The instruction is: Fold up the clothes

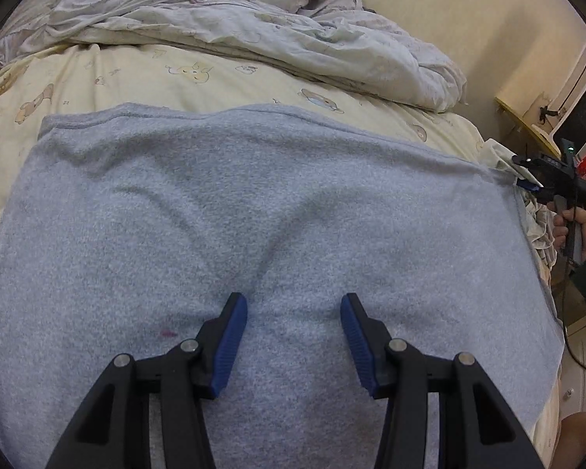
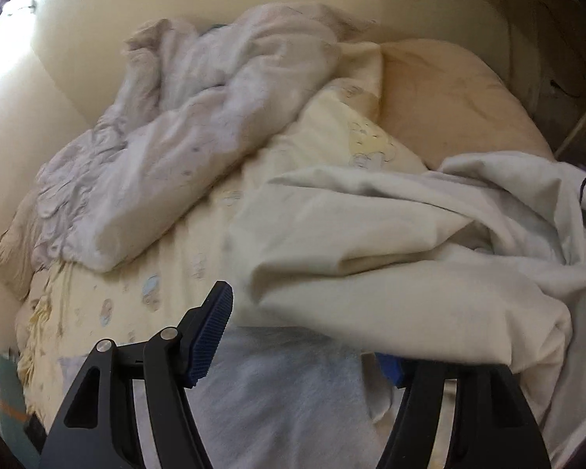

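Bed (image 1: 222,74): covered by a pale yellow cartoon-print sheet. Grey garment (image 1: 254,203) lies spread flat on the near part. Crumpled white duvet (image 1: 254,19) lies along the far side. White cloth (image 2: 410,234) lies bunched beside a beige pillow (image 2: 449,97).

Dim, warm indoor light, glare on the wall (image 2: 4,51) at upper left, strong fisheye bending with dark corners, right wrist view motion-blurred.

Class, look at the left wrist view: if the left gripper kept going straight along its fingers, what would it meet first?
Most likely the grey garment spread on the bed; the left gripper stands open just above it, nothing between.
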Demonstrator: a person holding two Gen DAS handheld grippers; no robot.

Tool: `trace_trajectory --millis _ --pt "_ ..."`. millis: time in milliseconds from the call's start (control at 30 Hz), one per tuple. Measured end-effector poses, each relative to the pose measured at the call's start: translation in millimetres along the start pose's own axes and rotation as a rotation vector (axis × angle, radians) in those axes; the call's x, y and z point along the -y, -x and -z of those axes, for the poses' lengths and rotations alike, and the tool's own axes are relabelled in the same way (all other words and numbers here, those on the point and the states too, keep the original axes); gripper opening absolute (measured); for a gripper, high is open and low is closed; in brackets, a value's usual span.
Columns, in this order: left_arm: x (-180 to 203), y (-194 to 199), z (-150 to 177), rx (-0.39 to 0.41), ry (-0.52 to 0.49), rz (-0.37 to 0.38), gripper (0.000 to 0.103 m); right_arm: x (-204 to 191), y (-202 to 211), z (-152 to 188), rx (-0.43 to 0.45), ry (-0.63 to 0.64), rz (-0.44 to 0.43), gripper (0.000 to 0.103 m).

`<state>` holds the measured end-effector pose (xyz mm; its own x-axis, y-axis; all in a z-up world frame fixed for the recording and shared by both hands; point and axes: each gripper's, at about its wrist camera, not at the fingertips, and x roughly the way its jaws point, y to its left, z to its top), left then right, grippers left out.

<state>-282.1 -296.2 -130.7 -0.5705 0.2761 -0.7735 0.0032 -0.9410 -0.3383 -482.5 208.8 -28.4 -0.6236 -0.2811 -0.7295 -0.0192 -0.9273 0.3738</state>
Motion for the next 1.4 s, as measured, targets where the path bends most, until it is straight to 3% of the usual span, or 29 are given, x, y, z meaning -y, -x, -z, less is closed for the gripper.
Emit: trace_trajectory --millis 167,233,333,367,433,500,633,700,833,900,1000,1067,1100,1200,1267,1300,1400 --pt "1 8 0 -0.007 0.015 -0.004 0.051 -29 38 11 0.119 0.157 0.002 0.071" --pt "12 18 -4 0.002 -0.005 -0.012 0.051 -67 31 35 0.030 0.323 0.014 0.073" --pt "56 34 -5 0.051 -0.185 -0.062 0.051 -124 20 74 -0.102 0.573 0.021 0.073" --pt "69 34 -4 0.049 -0.235 -0.055 0.051 -147 19 98 -0.127 0.669 -0.026 0.073" --pt "89 23 1 -0.029 -0.290 0.016 0.051 -190 15 145 -0.184 0.848 -0.123 0.076" --pt "103 5 12 -0.131 -0.348 0.049 0.051 -214 2 180 -0.316 0.948 -0.241 0.077" --pt "108 -3 50 -0.200 -0.585 0.010 0.051 -221 -23 250 -0.452 1.304 -0.188 0.077" --pt "94 9 64 -0.212 -0.653 0.010 0.054 -195 -20 252 -0.469 1.353 -0.194 0.082" --pt "45 47 84 -0.275 -0.631 -0.013 0.054 -124 2 237 -0.537 1.332 -0.172 0.086" --pt "27 64 95 -0.298 -0.646 -0.039 0.055 -88 19 237 -0.553 1.343 -0.132 0.087" --pt "-6 87 96 -0.371 -0.583 -0.092 0.059 -41 34 237 -0.626 1.308 -0.037 0.088" --pt "-22 101 94 -0.394 -0.558 -0.172 0.062 -30 46 227 -0.594 1.231 0.005 0.088" --pt "-24 110 92 -0.379 -0.533 -0.175 0.062 -28 51 222 -0.571 1.191 0.028 0.088" --pt "-25 135 84 -0.321 -0.447 -0.174 0.062 -53 74 212 -0.421 1.124 0.029 0.088" --pt "-9 144 75 -0.207 -0.326 -0.108 0.062 -93 80 212 -0.332 1.052 -0.018 0.088" --pt "0 147 71 -0.156 -0.275 -0.085 0.062 -114 77 215 -0.311 1.010 -0.032 0.088" --pt "39 116 60 -0.093 -0.163 -0.132 0.062 -174 48 240 -0.283 0.883 0.010 0.088"
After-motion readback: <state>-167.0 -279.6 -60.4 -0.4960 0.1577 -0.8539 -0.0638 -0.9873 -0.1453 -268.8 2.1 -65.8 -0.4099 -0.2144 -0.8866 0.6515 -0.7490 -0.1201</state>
